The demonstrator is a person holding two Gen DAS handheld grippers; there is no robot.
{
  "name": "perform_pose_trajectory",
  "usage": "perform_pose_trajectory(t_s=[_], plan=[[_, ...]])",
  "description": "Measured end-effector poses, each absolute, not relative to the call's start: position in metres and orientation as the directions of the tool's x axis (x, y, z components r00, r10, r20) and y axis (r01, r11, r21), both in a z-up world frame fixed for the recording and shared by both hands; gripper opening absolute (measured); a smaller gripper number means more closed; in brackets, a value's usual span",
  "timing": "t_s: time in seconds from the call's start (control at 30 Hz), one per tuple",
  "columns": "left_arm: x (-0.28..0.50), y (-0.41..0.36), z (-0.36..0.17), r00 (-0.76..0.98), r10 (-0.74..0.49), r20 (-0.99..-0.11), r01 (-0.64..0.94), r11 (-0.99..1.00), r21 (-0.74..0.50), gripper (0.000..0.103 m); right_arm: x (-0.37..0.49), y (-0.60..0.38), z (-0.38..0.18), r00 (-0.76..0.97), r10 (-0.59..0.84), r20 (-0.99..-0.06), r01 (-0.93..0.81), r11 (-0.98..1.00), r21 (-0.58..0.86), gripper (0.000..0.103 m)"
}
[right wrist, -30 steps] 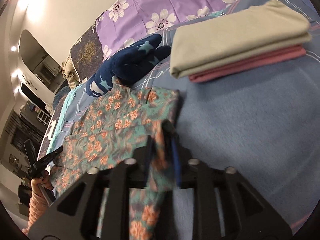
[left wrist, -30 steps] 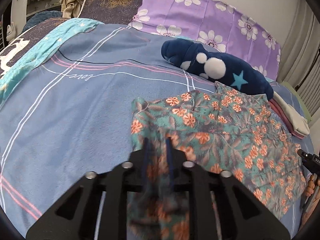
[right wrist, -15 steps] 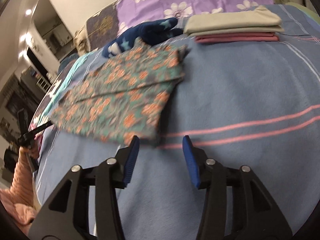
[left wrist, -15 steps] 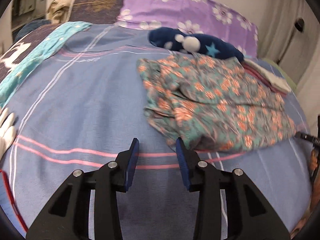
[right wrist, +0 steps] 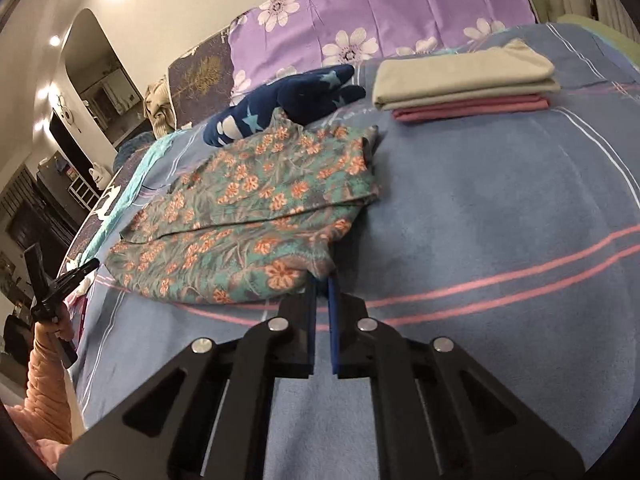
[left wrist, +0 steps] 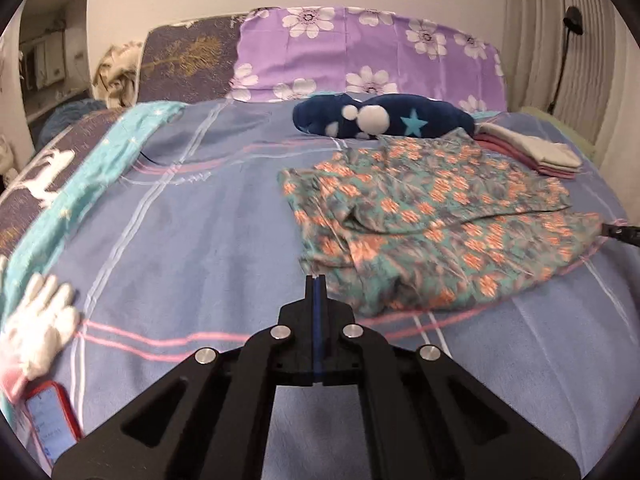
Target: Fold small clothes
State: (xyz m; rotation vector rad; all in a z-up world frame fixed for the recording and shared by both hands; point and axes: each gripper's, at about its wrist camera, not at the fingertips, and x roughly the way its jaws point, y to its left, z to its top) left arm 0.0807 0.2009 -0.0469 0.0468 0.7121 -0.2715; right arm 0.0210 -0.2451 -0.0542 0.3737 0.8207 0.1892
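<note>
Since half a second ago both the left gripper (left wrist: 315,280) and right gripper (right wrist: 323,280) have closed near the folded floral garment (left wrist: 436,216).

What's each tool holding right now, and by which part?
Left tool: shut, nothing between its fingers. Right tool: nearly shut at the near corner of the floral garment; whether it pinches the cloth cannot be told.

Your floral garment (left wrist: 436,216) lies folded on the bed.

You have a teal cloth printed with orange flowers, doubled over so one layer rests on another with a slanting edge across its middle. It lies flat but rumpled, its far edge just beside the navy star-patterned plush (left wrist: 380,120), and near the folded beige and pink stack (right wrist: 468,84).
</note>
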Motion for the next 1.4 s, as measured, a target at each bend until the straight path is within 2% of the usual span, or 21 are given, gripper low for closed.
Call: perform_pose_trajectory(t_s=[0.03,0.13,0.17,0.3,0.37,0.53,0.63,0.73,0.8,0.83,0.87,0.93,1.0,1.07,1.17,1.2,1.23,1.27,1.3,1.33,1.4], plan=[[0.079,0.199,-0.050,0.709,-0.254,-0.657,0.284,0.957,-0.064,0.002,0.019,-0.243,-0.056,0.665,0.294,-0.686,-0.019,0.926,0.378,0.005],[0.076,0.180,-0.065,0.689,-0.230,-0.687,0.325,0.946,0.010,0.025,0.015,-0.239,-0.062,0.655,0.302,-0.693,-0.017,0.923,0.386,0.005],[0.079,0.170,-0.071,0.686,-0.207,-0.698,0.338,0.940,0.054,0.025,0.015,-0.239,-0.064,0.653,0.303,-0.694,-0.012,0.921,0.390,0.005],[0.095,0.152,-0.078,0.671,-0.192,-0.716,0.361,0.928,0.089,0.025,0.014,-0.239,-0.068,0.649,0.311,-0.694,0.003,0.912,0.411,0.010],[0.102,0.150,-0.072,0.694,-0.166,-0.701,0.347,0.930,0.124,0.003,0.012,-0.237,-0.067,0.649,0.309,-0.695,-0.003,0.915,0.404,0.016],[0.090,0.168,-0.047,0.752,-0.150,-0.642,0.320,0.934,0.156,0.002,0.011,-0.236,-0.069,0.650,0.299,-0.699,-0.007,0.922,0.387,0.025],[0.082,0.187,-0.049,0.776,-0.045,-0.630,0.226,0.951,0.210,0.000,0.010,-0.240,-0.072,0.645,0.297,-0.704,0.006,0.919,0.394,0.030],[0.080,0.210,-0.058,0.736,-0.055,-0.675,0.171,0.979,0.106,0.000,0.006,-0.244,-0.076,0.634,0.310,-0.709,0.026,0.907,0.419,0.033],[0.076,0.216,-0.064,0.696,-0.140,-0.704,0.187,0.982,-0.011,0.001,0.002,-0.246,-0.077,0.629,0.327,-0.705,0.035,0.894,0.446,0.038],[0.073,0.216,-0.065,0.678,-0.197,-0.709,0.203,0.976,-0.077,0.012,-0.001,-0.247,-0.077,0.629,0.339,-0.699,0.041,0.884,0.465,0.042],[0.070,0.216,-0.066,0.661,-0.259,-0.705,0.216,0.965,-0.151,0.040,-0.005,-0.247,-0.077,0.631,0.357,-0.689,0.045,0.870,0.492,0.047],[0.070,0.212,-0.070,0.604,-0.431,-0.670,0.246,0.901,-0.358,0.066,-0.011,-0.247,-0.078,0.627,0.412,-0.661,0.049,0.826,0.562,0.054],[0.079,0.201,-0.080,0.525,-0.532,-0.664,0.256,0.843,-0.474,0.067,-0.007,-0.245,-0.083,0.606,0.489,-0.627,0.051,0.763,0.644,0.057],[0.092,0.190,-0.086,0.527,-0.510,-0.679,0.225,0.855,-0.468,0.068,0.001,-0.242,-0.089,0.601,0.523,-0.605,0.074,0.717,0.693,0.064],[0.120,0.191,-0.090,0.555,-0.508,-0.658,0.162,0.842,-0.514,0.067,0.021,-0.243,-0.092,0.636,0.519,-0.571,0.125,0.661,0.740,0.070],[0.128,0.192,-0.091,0.564,-0.512,-0.648,0.130,0.830,-0.543,0.063,0.026,-0.244,-0.093,0.646,0.515,-0.564,0.135,0.650,0.748,0.070],[0.135,0.194,-0.091,0.574,-0.503,-0.646,0.101,0.826,-0.554,0.032,0.035,-0.244,-0.094,0.657,0.508,-0.557,0.155,0.631,0.760,0.070],[0.141,0.194,-0.093,0.568,-0.507,-0.648,0.091,0.822,-0.563,0.003,0.041,-0.245,-0.095,0.663,0.502,-0.555,0.172,0.619,0.766,0.062],[0.146,0.195,-0.095,0.550,-0.534,-0.642,0.088,0.802,-0.591,0.003,0.048,-0.244,-0.097,0.661,0.494,-0.565,0.192,0.616,0.764,0.048],[0.146,0.196,-0.094,0.560,-0.530,-0.637,0.084,0.801,-0.592,0.003,0.053,-0.243,-0.099,0.644,0.502,-0.576,0.200,0.617,0.761,0.006],[0.140,0.190,-0.083,0.587,-0.499,-0.637,0.114,0.830,-0.546,0.002,0.056,-0.245,-0.097,0.641,0.502,-0.580,0.216,0.607,0.765,0.005]])
